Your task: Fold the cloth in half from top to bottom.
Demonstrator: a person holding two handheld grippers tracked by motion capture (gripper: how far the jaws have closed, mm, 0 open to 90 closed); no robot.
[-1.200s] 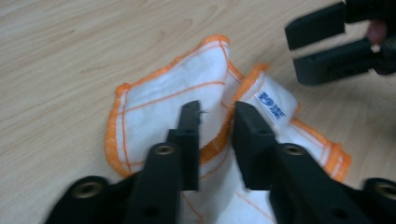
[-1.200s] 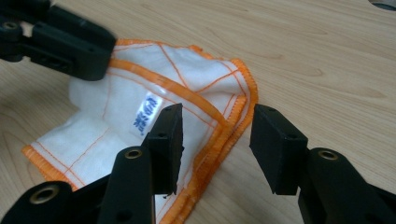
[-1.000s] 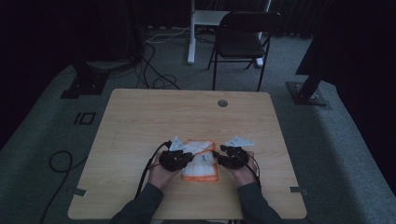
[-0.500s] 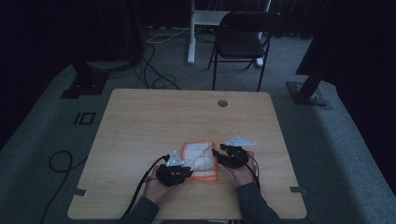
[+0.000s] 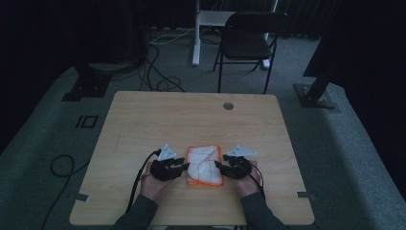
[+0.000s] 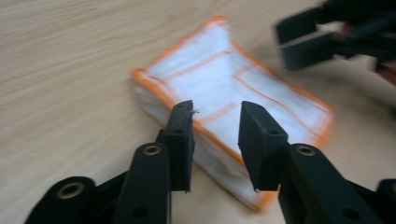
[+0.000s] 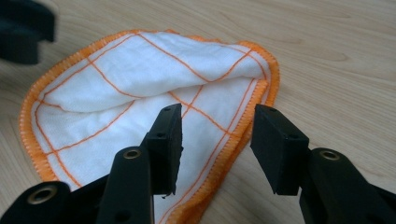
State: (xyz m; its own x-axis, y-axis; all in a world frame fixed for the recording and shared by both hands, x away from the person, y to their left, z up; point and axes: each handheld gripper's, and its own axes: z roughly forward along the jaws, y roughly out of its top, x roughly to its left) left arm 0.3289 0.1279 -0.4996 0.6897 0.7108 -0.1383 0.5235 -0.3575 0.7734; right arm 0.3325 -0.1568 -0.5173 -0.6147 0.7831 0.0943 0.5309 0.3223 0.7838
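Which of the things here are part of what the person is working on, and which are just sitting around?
In the job:
- folded white cloth with orange edging, lying flat on the table
- left tool, jaws open, beside the cloth
- right tool, jaws open, at the cloth's other side

Just around:
- black chair behind the table
- cables on the floor
- round grommet in the tabletop
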